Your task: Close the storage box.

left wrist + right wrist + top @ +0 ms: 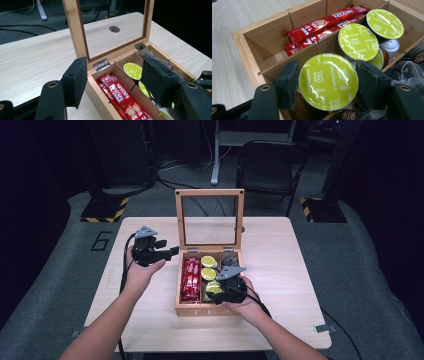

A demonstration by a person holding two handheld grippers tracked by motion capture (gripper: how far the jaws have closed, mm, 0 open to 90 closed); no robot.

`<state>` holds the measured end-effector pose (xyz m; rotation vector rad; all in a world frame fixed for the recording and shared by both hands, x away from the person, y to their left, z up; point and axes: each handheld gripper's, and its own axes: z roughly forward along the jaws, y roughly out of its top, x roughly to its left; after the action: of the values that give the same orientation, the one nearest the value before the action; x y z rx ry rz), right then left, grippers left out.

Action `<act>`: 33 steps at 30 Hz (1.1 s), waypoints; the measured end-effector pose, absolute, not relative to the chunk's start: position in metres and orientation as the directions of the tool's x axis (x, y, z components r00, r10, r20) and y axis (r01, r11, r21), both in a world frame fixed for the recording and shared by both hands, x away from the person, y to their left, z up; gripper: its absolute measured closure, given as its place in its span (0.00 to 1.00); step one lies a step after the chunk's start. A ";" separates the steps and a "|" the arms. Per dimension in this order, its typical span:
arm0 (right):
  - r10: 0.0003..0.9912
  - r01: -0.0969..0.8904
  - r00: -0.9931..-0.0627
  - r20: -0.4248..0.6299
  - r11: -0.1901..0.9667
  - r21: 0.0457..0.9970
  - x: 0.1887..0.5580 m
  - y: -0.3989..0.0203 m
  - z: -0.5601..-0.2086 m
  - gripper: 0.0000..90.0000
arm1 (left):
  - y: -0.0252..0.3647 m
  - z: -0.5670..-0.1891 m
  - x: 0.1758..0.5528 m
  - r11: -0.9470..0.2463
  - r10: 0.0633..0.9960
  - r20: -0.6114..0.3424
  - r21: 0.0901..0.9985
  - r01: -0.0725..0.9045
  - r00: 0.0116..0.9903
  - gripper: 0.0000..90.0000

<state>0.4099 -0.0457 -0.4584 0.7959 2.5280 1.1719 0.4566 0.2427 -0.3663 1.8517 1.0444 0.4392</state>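
While the lid stands upright:
Tea box point(182, 310): red Nescafé sticks point(322, 26) left compartment, capsules middle.
Right gripper point(328, 81): jaws flank nearest cappuccino capsule point(328, 81); grip uncertain.
Left gripper point(113, 80): released, beside box.

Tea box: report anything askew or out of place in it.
In the tea box, the capsule between the right gripper jaws sits tilted above the others, and one white capsule lies on its side. No spills or damage.

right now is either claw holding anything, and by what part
The right claw straddles the round lime-green foil-topped capsule at its rim; contact is unclear. The left claw holds nothing.
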 end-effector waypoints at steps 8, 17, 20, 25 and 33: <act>0.567 0.376 -0.824 0.013 0.529 0.760 0.410 -0.046 -0.458 0.41 | 0.244 -0.366 0.457 -0.202 0.810 -0.127 0.856 0.476 0.572 0.42; 0.560 0.371 -0.828 0.022 0.518 0.771 0.409 -0.044 -0.451 0.41 | 0.247 -0.368 0.456 -0.198 0.811 -0.129 0.857 0.475 0.570 0.42; 0.558 0.370 -0.829 0.027 0.512 0.775 0.409 -0.046 -0.445 0.41 | 0.248 -0.368 0.455 -0.192 0.812 -0.131 0.860 0.473 0.568 0.42; 0.573 0.380 -0.819 0.037 0.493 0.783 0.411 -0.052 -0.435 0.41 | 0.249 -0.369 0.454 -0.185 0.814 -0.134 0.863 0.471 0.565 0.42; 0.601 0.389 -0.799 0.035 0.471 0.792 0.418 -0.064 -0.421 0.41 | 0.251 -0.369 0.454 -0.178 0.816 -0.135 0.866 0.467 0.562 0.42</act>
<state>0.4177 -0.0643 -0.4212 0.8495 2.4721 1.2352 0.4535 0.2508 -0.3691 1.8224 1.0527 0.4487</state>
